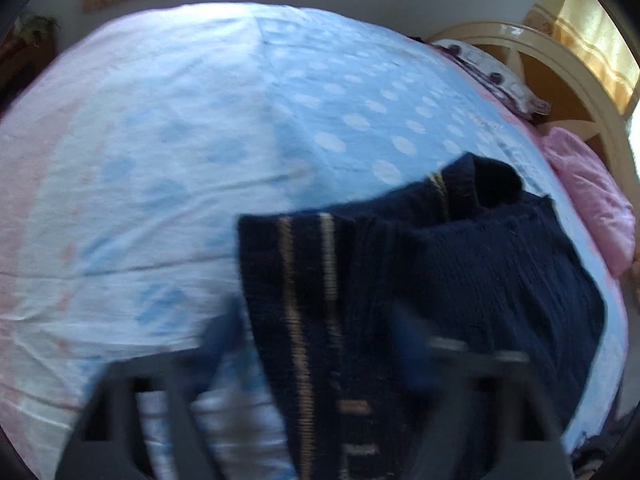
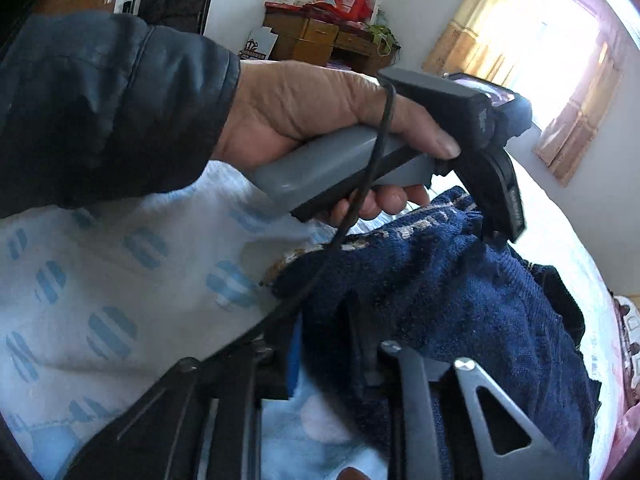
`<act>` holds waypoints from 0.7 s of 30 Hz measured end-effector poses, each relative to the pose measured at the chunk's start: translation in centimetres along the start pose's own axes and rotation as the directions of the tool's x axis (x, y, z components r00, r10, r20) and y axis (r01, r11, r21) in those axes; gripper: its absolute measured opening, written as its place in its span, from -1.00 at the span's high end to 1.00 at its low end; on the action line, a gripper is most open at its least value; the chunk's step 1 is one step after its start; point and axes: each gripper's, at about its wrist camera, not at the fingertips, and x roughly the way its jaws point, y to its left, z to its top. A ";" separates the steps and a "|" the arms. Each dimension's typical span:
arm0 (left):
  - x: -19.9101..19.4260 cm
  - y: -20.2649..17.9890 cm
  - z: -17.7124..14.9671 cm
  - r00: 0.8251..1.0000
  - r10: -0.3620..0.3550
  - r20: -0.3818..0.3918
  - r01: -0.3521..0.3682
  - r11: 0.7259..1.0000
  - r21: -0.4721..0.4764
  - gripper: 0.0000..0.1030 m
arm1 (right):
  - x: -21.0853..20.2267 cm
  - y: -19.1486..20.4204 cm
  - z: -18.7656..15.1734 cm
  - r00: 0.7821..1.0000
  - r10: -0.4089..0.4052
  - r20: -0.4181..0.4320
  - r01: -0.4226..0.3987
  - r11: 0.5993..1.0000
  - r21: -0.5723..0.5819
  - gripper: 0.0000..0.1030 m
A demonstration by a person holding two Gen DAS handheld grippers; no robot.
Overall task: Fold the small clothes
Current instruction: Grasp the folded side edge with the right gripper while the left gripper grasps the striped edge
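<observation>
A small navy knitted sweater (image 1: 460,272) with tan stripes lies bunched on a bed with a light blue spotted sheet (image 1: 200,140). In the left wrist view, my left gripper (image 1: 316,340) has its blurred fingers either side of the striped hem, which hangs between them. In the right wrist view the sweater (image 2: 460,312) fills the lower right, and my right gripper (image 2: 332,344) is closed on a fold of its edge. The left gripper (image 2: 496,224), held in a hand, also shows there, pinching the striped hem from above.
A pink pillow (image 1: 592,208) and a patterned pillow (image 1: 500,76) lie at the bed's right end by a cream headboard (image 1: 560,64). A wooden cabinet (image 2: 320,40) with red items stands by the far wall. A curtained window (image 2: 552,60) is at the right.
</observation>
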 end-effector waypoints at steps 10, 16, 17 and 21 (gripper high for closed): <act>-4.2 -1.8 1.2 0.992 -0.083 0.098 0.094 0.990 -0.109 0.59 | -4.3 -3.8 -1.9 0.996 0.019 0.087 -0.027 0.996 0.089 0.83; -7.0 -5.4 3.1 0.974 -0.137 0.180 0.163 0.977 -0.136 0.60 | -9.6 -9.4 -4.6 0.985 -0.034 0.171 -0.011 0.967 0.256 0.84; -7.5 -6.6 3.5 0.970 -0.141 0.197 0.168 0.978 -0.127 0.60 | -10.4 -10.4 -5.1 0.982 -0.047 0.183 -0.007 0.959 0.284 0.84; -7.7 -10.4 5.0 0.963 -0.156 0.220 0.179 0.980 -0.091 0.60 | -13.3 -14.1 -7.6 0.970 -0.093 0.222 -0.002 0.920 0.392 0.84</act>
